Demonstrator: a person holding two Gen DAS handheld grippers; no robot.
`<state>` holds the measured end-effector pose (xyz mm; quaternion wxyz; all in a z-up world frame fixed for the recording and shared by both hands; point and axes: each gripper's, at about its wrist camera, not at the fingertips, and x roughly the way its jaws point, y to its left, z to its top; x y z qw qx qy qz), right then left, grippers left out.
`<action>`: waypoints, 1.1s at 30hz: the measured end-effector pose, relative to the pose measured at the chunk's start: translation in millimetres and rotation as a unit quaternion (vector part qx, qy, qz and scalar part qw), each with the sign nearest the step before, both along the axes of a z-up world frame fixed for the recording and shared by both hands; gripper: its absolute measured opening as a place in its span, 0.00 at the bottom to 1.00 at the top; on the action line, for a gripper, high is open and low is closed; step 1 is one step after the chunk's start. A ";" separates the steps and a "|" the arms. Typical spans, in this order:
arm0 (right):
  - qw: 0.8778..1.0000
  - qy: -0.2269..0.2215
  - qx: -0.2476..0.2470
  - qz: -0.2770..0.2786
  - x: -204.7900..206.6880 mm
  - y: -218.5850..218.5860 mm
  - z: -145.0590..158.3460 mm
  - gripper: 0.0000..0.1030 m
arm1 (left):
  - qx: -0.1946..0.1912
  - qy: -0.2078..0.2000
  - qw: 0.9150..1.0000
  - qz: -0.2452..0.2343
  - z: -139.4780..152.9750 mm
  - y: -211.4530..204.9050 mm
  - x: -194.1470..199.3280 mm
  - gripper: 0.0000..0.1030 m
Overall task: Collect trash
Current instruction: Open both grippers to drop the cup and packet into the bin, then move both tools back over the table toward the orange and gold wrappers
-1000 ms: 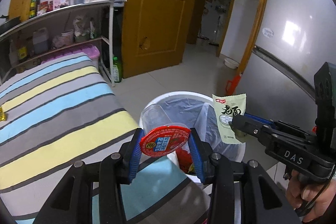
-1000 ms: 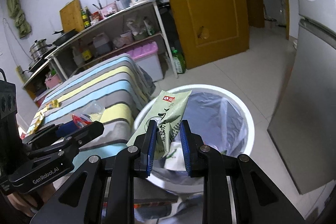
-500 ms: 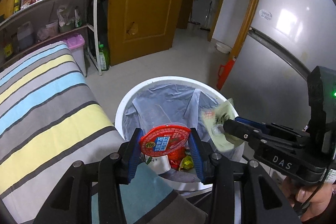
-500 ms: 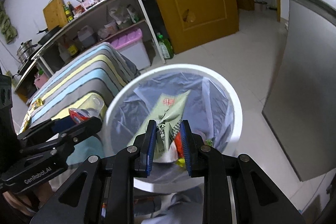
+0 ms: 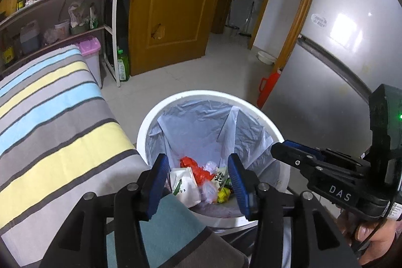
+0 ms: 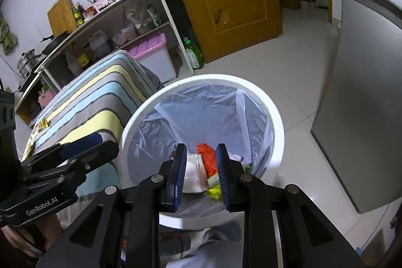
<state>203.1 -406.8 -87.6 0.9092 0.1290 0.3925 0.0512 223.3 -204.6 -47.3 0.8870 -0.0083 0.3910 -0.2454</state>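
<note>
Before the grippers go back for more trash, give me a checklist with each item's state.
1. Left gripper empty, jaws apart: ok.
2. Right gripper empty, jaws apart: ok.
3. Dropped trash inside bin, nothing on its rim: ok.
4. Liner lining the bin wall: ok.
5. Room left in bin: ok.
6. Table cleared: not ok, yellow wrappers lie at the far end of the striped cloth.

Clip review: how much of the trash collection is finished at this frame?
Done: wrappers lie at the bottom of the lined white bin. In hand: nothing; the left hand-held gripper and the right hand-held gripper both hang open and empty over the bin. Left: small yellow wrappers remain at the far end of the striped tablecloth.
</note>
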 end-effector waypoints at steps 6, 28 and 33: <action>1.000 -0.026 -0.001 0.010 -10.3 6.7 18.9 0.24 | -0.013 -0.029 0.999 0.012 20.0 14.1 -15.4 0.47; 0.987 -0.115 -0.020 0.106 -52.4 98.4 86.6 0.39 | -0.034 -0.112 0.989 0.094 84.4 108.4 -91.2 0.47; 0.984 -0.125 -0.023 0.126 -60.7 119.1 92.7 0.39 | -0.034 -0.121 0.985 0.116 90.2 131.1 -104.5 0.47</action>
